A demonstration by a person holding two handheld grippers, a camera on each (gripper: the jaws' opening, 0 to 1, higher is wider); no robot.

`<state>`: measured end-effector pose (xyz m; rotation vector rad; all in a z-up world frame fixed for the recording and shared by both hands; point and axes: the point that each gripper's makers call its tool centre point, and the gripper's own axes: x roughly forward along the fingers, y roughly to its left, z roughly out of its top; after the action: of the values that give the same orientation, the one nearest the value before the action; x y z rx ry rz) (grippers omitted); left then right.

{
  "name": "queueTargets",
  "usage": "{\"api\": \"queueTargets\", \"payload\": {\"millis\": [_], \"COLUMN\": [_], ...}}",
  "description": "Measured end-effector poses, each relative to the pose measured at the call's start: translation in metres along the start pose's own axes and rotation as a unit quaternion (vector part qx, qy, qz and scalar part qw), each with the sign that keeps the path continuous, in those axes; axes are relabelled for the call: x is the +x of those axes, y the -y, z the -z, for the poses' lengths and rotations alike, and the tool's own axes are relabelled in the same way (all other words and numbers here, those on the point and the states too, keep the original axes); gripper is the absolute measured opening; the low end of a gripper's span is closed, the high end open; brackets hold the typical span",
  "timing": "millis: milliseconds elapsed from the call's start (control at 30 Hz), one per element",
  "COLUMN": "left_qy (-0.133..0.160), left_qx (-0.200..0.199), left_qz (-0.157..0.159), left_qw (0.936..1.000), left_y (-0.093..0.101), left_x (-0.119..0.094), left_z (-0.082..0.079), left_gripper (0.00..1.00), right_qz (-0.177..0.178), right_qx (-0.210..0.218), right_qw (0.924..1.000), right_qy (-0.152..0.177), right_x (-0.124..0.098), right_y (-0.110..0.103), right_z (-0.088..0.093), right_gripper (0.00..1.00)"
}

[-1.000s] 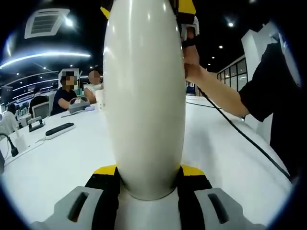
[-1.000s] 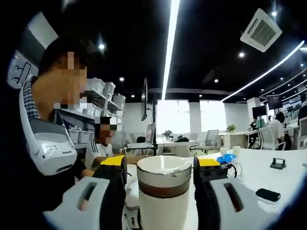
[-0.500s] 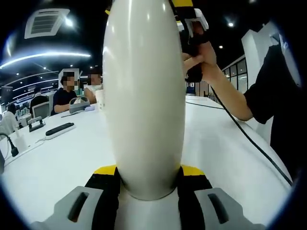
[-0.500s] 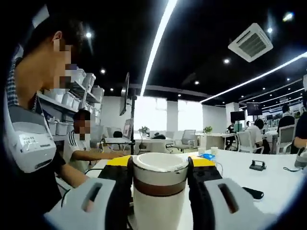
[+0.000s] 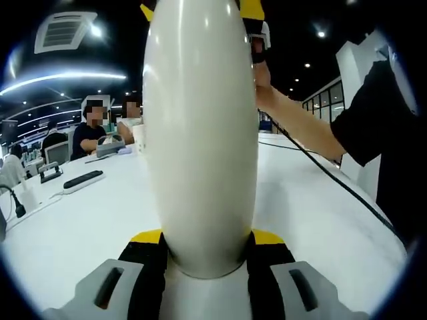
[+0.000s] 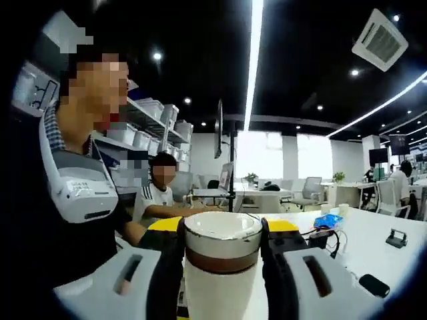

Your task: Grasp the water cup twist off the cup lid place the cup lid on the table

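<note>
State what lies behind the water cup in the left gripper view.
Behind the water cup: the white table, seated people, and a hand at the cup's top. The cup hides everything directly behind.

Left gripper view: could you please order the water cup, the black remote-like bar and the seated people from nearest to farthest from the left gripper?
1. Water cup, clamped between the left gripper's jaws.
2. Black bar, on the white table, to the left.
3. Seated people, at the table's far left edge.

Blocked straight ahead by the water cup (image 5: 200,133) wedged between the left tongs (image 5: 207,247). Bare tabletop (image 5: 100,220) open to its left; cable (image 5: 333,183) and a person's arm (image 5: 300,127) crowding its right.
</note>
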<state>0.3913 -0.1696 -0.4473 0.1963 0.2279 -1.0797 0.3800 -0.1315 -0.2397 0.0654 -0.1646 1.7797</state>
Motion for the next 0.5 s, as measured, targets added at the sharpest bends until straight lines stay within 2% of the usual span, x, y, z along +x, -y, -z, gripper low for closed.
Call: {"api": "queueTargets", "payload": {"millis": [100,200,333,400,467,500], "left_qy": [0.000,0.000,0.000,0.000,0.000,0.000], "left_qx": [-0.001,-0.001,-0.001,-0.001,0.000,0.000], "left_qz": [0.000,0.000,0.001,0.001,0.002,0.002], "left_qw": [1.0000,1.0000,1.0000,1.0000,1.0000,1.0000], "left_y": [0.0003,0.0011,0.0007,0.0009,0.0017,0.0009], "left_x": [0.0003,0.0006,0.0010,0.0013,0.0015,0.0014], "left_z": [0.0000,0.0000,0.0000,-0.0002,-0.0004,-0.0003], "left_gripper": [0.48,0.48,0.48,0.48,0.48,0.48], "right_qz": [-0.025,-0.025,0.029,0.057,0.081,0.091], "right_qx": [0.005,0.006,0.019,0.007,0.002,0.006], "right_qw": [0.9997,0.9997,0.9994,0.9982,0.9967,0.9957], "right_qy": [0.003,0.003,-0.009,-0.014,0.003,0.011], "right_x": [0.0011,0.0029,0.0013,0.0006,0.0006,0.0008], "right_y": [0.0004,-0.0024,0.0026,0.0025,-0.0041,-0.0064], "right_z": [0.0005,0.0009,0.0042,0.0062,0.0024,0.0001], "right_gripper": [0.48,0.48,0.49,0.56,0.63,0.63]}}
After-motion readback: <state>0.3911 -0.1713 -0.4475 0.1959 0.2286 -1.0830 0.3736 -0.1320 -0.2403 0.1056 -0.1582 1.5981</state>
